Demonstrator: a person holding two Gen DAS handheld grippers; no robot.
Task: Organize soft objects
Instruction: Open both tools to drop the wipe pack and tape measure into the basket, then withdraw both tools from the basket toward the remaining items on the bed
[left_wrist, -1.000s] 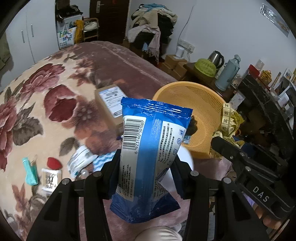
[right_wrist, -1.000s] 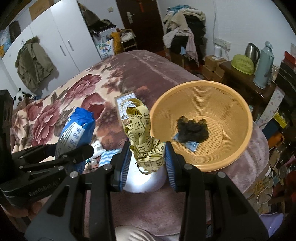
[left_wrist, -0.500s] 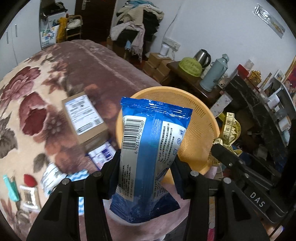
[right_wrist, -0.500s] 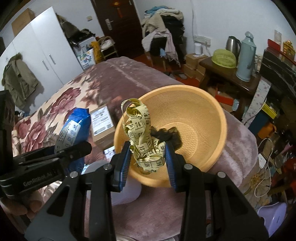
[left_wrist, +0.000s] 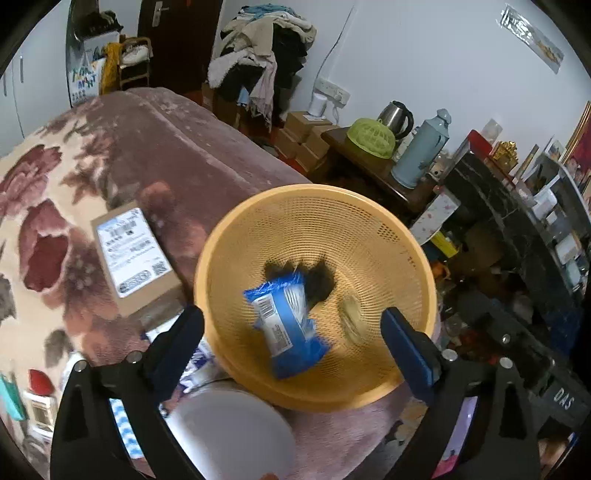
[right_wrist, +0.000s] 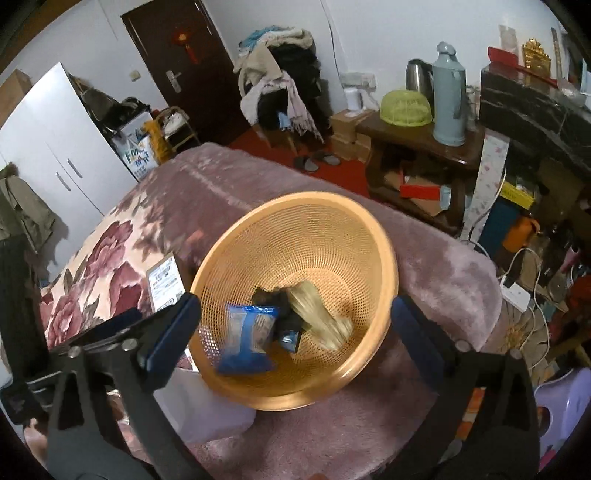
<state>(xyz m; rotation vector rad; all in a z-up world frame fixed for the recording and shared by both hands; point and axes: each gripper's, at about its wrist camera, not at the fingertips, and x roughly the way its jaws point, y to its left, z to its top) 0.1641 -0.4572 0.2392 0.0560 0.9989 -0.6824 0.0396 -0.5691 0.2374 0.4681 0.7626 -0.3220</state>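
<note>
Now both tongs, left gripper (left_wrist: 291, 328) and right gripper (right_wrist: 295, 325), hang spread and empty over the orange basket (left_wrist: 236, 236), where the blue packet (left_wrist: 286, 325) lies slanted beside the blurred yellow tape measure (right_wrist: 319, 314), nearer the left.

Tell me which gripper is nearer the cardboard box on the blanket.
Left. The left gripper is open over the basket's box-side half; the right gripper is open farther from the cardboard box.

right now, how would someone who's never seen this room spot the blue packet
Find the big orange basket on the flowered blanket. Inside it, the blue packet lies nearest the basket's left wall, beside a dark clump and a yellowish tape; it alone is bright blue with a white barcode label.
</note>
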